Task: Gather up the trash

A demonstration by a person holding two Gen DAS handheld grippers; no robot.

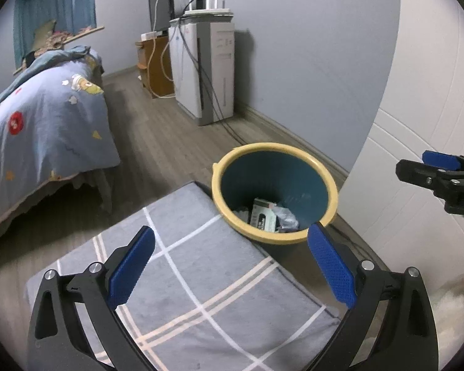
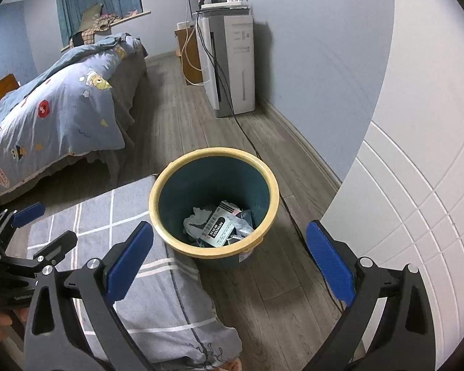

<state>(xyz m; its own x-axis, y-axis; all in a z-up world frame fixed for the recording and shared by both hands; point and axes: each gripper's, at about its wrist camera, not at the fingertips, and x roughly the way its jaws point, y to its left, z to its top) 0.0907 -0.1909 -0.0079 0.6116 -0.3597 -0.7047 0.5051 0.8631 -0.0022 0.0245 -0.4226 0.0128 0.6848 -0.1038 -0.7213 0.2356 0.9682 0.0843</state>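
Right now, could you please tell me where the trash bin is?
The trash bin stands on the wood floor in the middle of both wrist views, touching the far corner of the grey checked cushion, with the white panelled door to its right.

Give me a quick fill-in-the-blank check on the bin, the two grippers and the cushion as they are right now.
1. The round dark-teal plastic bin has a pale ____ rim.
2. The left gripper and the right gripper both have their jaws ____, holding nothing.
3. The white printed medicine box lies ____ the bin.
4. The grey cushion next to the bin has a pattern of white ____.

Missing words: yellow; open; inside; stripes
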